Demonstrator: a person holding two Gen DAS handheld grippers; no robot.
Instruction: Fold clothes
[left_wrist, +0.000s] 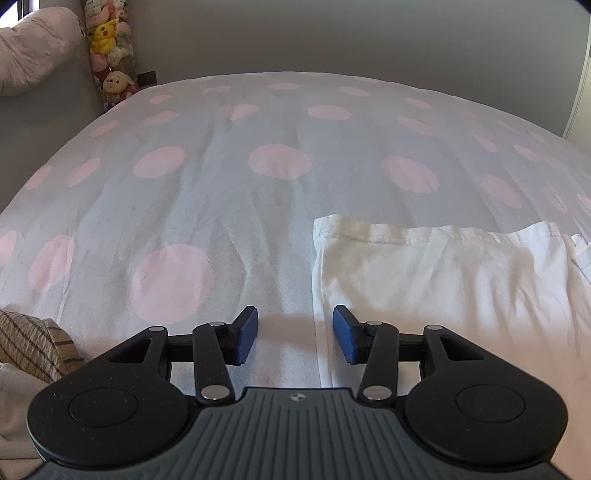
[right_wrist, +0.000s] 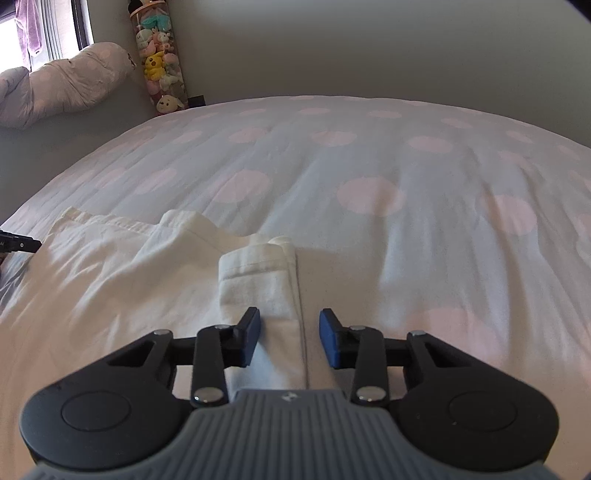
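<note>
A white garment (left_wrist: 443, 280) lies flat on the bed; its left edge runs up between my left gripper's blue pads. My left gripper (left_wrist: 294, 334) is open and straddles that edge, holding nothing. In the right wrist view the same white garment (right_wrist: 122, 280) spreads to the left, with a folded sleeve (right_wrist: 258, 273) along its right edge. My right gripper (right_wrist: 290, 338) is open, its jaws standing either side of that folded right edge, empty.
The bed has a white cover with pink dots (left_wrist: 280, 162), also in the right wrist view (right_wrist: 369, 195). A striped cloth (left_wrist: 33, 343) lies at the near left. A clear tube of plush toys (right_wrist: 160, 62) and a rolled duvet (right_wrist: 66, 85) stand at the far left by the wall.
</note>
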